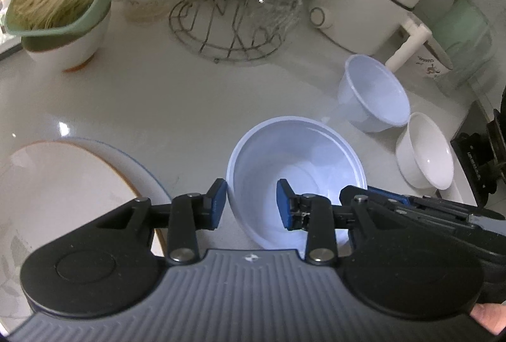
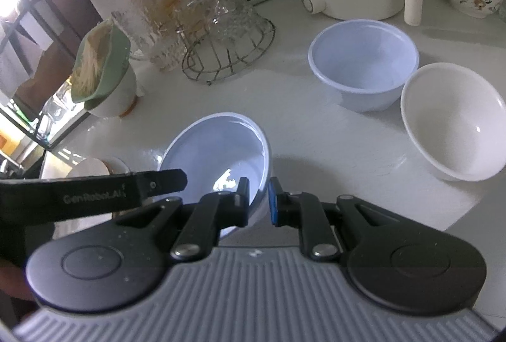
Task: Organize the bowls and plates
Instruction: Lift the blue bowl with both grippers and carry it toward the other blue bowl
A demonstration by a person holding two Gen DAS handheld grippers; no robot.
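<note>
Your right gripper pinches the near blue bowl's rim; left gripper straddles its opposite wall, narrowly apart. Probably nesting into second blue bowl at 1 o'clock.

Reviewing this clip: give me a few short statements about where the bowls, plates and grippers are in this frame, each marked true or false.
1. The right gripper is clamped on the rim of the near pale blue plastic bowl. True.
2. The left gripper straddles that bowl's opposite rim, one finger inside and one outside. True.
3. The second pale blue plastic bowl is nested inside the white ceramic bowl. False: they stand side by side on the white countertop.
4. The wire rack holds stacked plates. False: it holds clear glassware.
5. A white plate with a brown rim lies left of the held bowl. True.
</note>
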